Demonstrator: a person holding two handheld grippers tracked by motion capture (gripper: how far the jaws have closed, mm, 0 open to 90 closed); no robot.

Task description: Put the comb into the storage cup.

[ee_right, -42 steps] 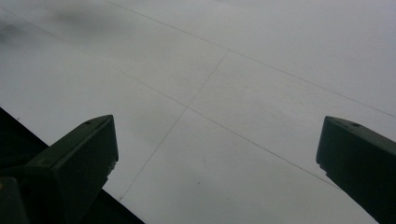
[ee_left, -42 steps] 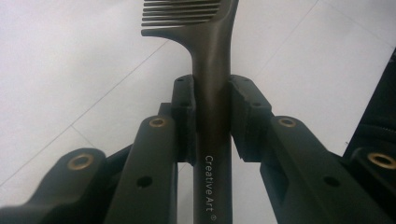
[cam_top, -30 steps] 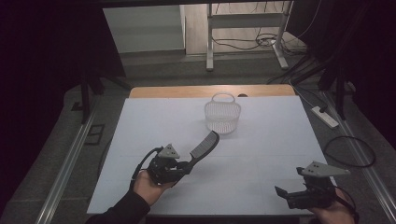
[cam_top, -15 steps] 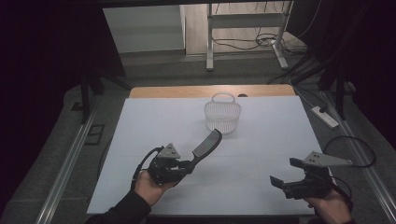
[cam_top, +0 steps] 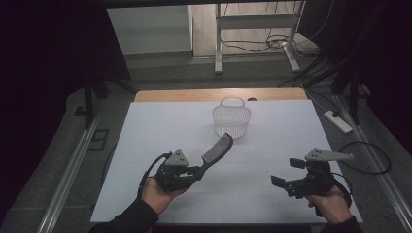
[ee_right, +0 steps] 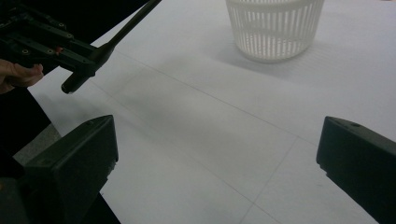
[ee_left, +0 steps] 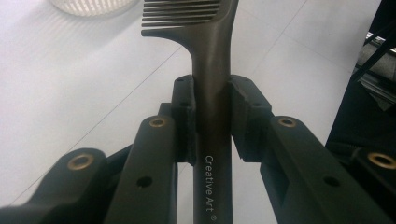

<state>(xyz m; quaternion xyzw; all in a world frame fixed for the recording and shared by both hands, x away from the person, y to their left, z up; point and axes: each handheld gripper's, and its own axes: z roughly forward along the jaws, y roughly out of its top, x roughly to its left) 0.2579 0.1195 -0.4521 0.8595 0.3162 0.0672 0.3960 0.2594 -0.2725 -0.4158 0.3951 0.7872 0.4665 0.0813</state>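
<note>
My left gripper (cam_top: pixel 193 173) is shut on the handle of a dark comb (cam_top: pixel 217 148), which slants up and away toward a white slatted basket (cam_top: pixel 231 119) at the table's far middle. In the left gripper view the pads (ee_left: pixel 185 109) squeeze the comb's handle (ee_left: pixel 212 56), its teeth pointing left, with the basket's base (ee_left: pixel 88 4) beyond. My right gripper (cam_top: pixel 286 173) hovers over the table's near right, open with nothing between its wide-apart fingers (ee_right: pixel 79 158). Its view takes in the basket (ee_right: pixel 273 28) and the left gripper (ee_right: pixel 42 46) with the comb's handle end (ee_right: pixel 84 74).
The white table (cam_top: pixel 145 126) has a wooden strip (cam_top: pixel 194 94) along its far edge. On the floor to the right lie a power strip (cam_top: pixel 338 121) and cables. A metal frame (cam_top: pixel 218 43) stands behind the table.
My right gripper has moved left, inward over the table, and risen slightly. The left gripper and comb have stayed put.
</note>
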